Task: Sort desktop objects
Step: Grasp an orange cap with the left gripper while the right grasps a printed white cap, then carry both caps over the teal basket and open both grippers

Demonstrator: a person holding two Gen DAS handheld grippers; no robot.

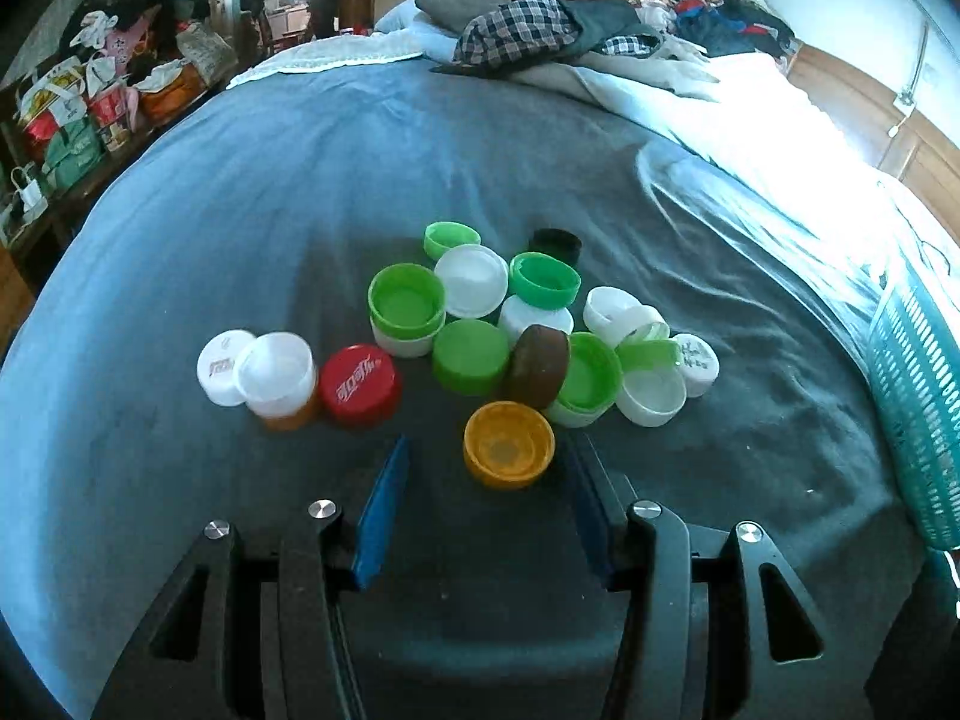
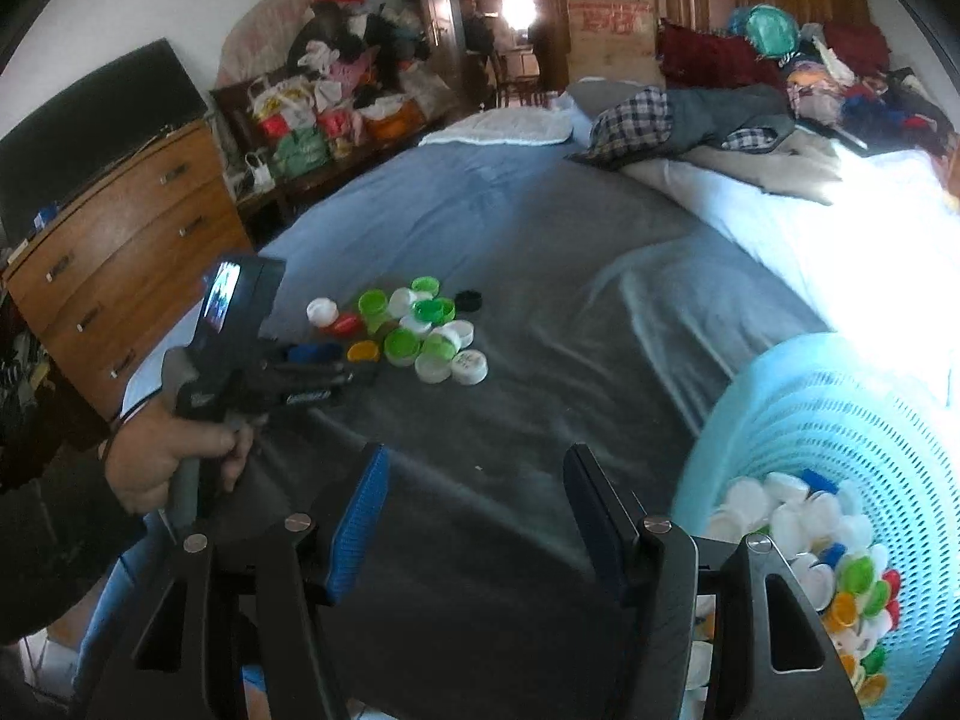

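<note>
The left gripper is open, and its blue pads hold nothing; the round yellow plastic cap, lying hollow side up, sits between the tips but is not squeezed. The right gripper is open and empty too, hanging over bare bed, just beside the light blue plastic basket with holes, which already has many caps in it. Things could go wrong here. The yellow cap rests on soft cloth, so a push could sink it or tip it over, and then the pads would slip off its smooth rim. The pile of green, white and brown plastic caps sits right behind it, so reaching too far could knock them about. The flat red plastic cap lies close on the left and could be bumped. All this lies on a bed with a wrinkled grey-blue sheet. Clothes are heaped at the far end. A brown wooden dresser and many bags stand by the wall.
</note>
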